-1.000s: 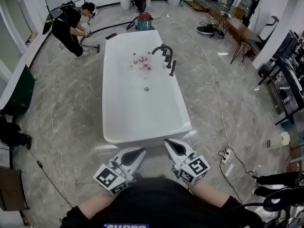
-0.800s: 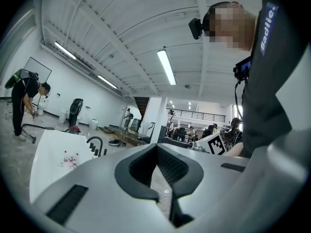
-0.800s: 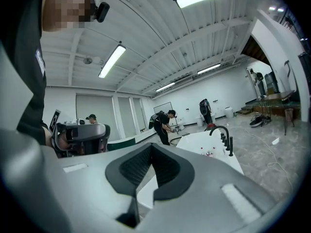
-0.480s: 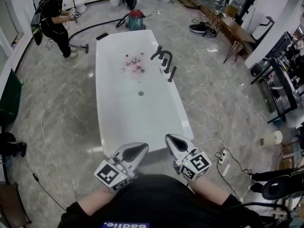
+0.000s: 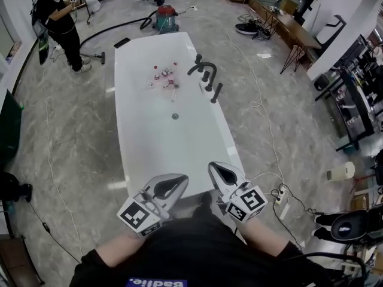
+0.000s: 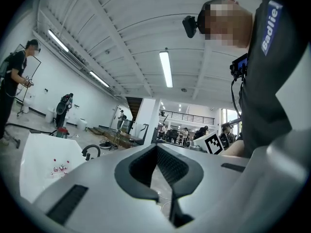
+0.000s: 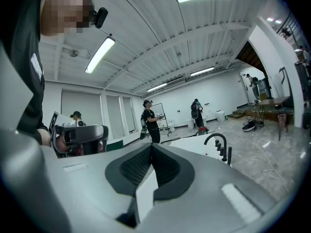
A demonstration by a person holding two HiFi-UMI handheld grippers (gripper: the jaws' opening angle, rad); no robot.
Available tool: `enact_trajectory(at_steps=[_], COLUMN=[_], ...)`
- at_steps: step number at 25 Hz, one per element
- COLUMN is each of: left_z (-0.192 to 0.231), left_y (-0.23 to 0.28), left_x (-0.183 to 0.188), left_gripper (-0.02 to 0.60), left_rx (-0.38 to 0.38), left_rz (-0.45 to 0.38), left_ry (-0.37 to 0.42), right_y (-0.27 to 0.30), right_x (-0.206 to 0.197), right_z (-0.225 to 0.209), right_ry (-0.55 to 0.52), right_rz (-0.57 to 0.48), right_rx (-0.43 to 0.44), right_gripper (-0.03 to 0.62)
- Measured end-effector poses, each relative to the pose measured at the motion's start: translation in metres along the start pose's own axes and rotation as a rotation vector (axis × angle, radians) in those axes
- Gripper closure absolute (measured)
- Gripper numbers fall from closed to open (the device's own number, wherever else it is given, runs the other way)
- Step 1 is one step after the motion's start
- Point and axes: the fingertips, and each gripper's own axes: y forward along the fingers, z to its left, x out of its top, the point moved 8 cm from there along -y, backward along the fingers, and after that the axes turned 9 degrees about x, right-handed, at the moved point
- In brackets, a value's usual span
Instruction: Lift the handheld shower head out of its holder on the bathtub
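Observation:
A white bathtub (image 5: pixel 137 148) runs away from me down the middle of the head view. On its right rim stand a black arched faucet (image 5: pixel 199 64), black knobs and the black handheld shower head (image 5: pixel 216 92), upright in its holder. Several small items (image 5: pixel 164 76) lie inside the tub. My left gripper (image 5: pixel 179 182) and right gripper (image 5: pixel 215 168) hover side by side over the tub's near end, both shut and empty, far short of the shower head. The right gripper view shows the faucet (image 7: pixel 216 141) and shower head (image 7: pixel 229 156) ahead at right. The left gripper view shows the tub (image 6: pixel 39 161) and faucet (image 6: pixel 91 151) at left.
A person (image 5: pixel 57 23) stands at the far left beside a black hose, with a red vacuum (image 5: pixel 166 18) behind the tub. White cables (image 5: pixel 266 118) and a power strip (image 5: pixel 281 203) lie on the floor right of the tub. A desk (image 5: pixel 290 28) stands at the back right.
Both grippers and my view have moved forward, from short of the tub to over its near end. The person at far left has straightened up and shifted toward the corner.

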Motion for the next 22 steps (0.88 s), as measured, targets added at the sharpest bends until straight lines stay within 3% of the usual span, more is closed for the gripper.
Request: enact_trajectory(at_steps=[10,22], left_z=[-0.004,0.000], left_y=[0.063,0.123], left_x=[0.015,0.010], left_gripper=[0.581,0.581], left_rx=[0.095,0.208], left_rz=[-0.023,-0.030], left_ry=[0.016,-0.001], right_y=[0.004,0.021], right_x=[0.027,0.031], right_z=[-0.085,-0.196], right_ry=[-0.022,-0.049], right_rz=[0.021,0.094], right_rx=[0.099,0.138], right_gripper=[0.592,0.580])
